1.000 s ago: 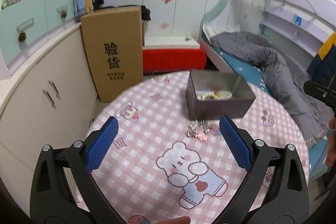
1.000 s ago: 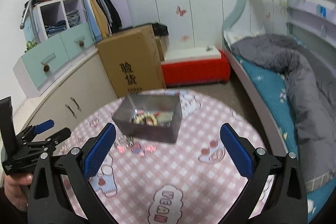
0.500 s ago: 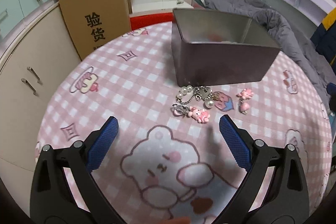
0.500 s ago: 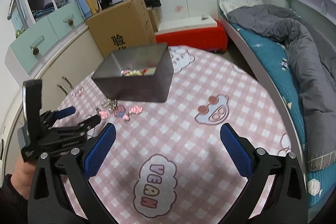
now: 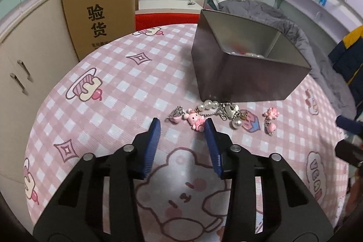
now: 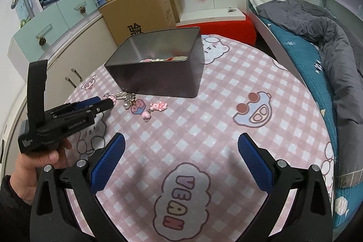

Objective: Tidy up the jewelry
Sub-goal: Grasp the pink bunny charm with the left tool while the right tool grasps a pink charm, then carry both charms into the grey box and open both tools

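The jewelry lies in a loose row on the pink checked tabletop [image 5: 127, 87], just in front of the grey metal tin [image 5: 247, 78]: a pink bear charm [image 5: 195, 120], a chain with pearls and a silver heart [image 5: 229, 109], and a pink dangling charm [image 5: 270, 119] further right. The left gripper [image 5: 182, 126] is low over the cloth, the bear charm just ahead of its tips and close to its right blue pad; whether it touches I cannot tell. Inside the tin more small pieces [image 6: 163, 59] lie against the near wall.

A cardboard box [image 5: 99, 13] beside the tabletop carries the printed characters 验货. The cloth has the word "VEAN" [image 6: 179, 201] in a cloud shape, seen from the right wrist.

The left jaws stand partly apart and hold nothing. The right gripper [image 6: 181, 151] hangs back over the cloth, well apart from the jewelry, its jaws spread wide and empty.
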Tool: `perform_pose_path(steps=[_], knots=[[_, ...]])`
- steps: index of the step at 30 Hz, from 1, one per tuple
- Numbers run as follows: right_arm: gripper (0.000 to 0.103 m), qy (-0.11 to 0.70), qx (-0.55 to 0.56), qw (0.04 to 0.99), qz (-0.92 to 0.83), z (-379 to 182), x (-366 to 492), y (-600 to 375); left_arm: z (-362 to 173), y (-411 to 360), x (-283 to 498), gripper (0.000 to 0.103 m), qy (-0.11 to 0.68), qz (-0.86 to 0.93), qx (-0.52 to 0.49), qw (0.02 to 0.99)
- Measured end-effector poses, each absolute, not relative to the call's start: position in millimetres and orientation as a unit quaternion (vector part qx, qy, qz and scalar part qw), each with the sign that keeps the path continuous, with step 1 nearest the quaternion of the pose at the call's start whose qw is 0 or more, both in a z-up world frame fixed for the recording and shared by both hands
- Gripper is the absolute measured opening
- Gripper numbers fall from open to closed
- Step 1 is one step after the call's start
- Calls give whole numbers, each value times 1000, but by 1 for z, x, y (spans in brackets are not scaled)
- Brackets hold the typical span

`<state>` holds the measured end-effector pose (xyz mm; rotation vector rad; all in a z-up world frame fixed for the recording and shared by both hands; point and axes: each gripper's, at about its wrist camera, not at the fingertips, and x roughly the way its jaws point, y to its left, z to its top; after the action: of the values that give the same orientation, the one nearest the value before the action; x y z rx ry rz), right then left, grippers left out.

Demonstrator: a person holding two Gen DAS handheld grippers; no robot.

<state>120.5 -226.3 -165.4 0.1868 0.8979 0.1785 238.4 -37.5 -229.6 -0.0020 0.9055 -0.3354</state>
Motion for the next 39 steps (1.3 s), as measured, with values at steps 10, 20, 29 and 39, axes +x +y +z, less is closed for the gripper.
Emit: perform_pose_path(steps=[10, 20, 29, 39], knots=[[96, 436, 88, 892, 84, -166, 122, -226, -231, -45, 249, 46, 431, -161, 26, 888], [94, 441, 68, 888, 108, -178, 144, -209, -229, -27, 236, 34, 429, -189, -1, 883], [61, 450, 36, 886, 109, -200, 180, -178, -221, -19, 203, 34, 424, -190, -15, 885], [19, 438, 6, 890, 130, -201, 166, -177, -216, -14, 195, 34, 419, -186, -22, 889]])
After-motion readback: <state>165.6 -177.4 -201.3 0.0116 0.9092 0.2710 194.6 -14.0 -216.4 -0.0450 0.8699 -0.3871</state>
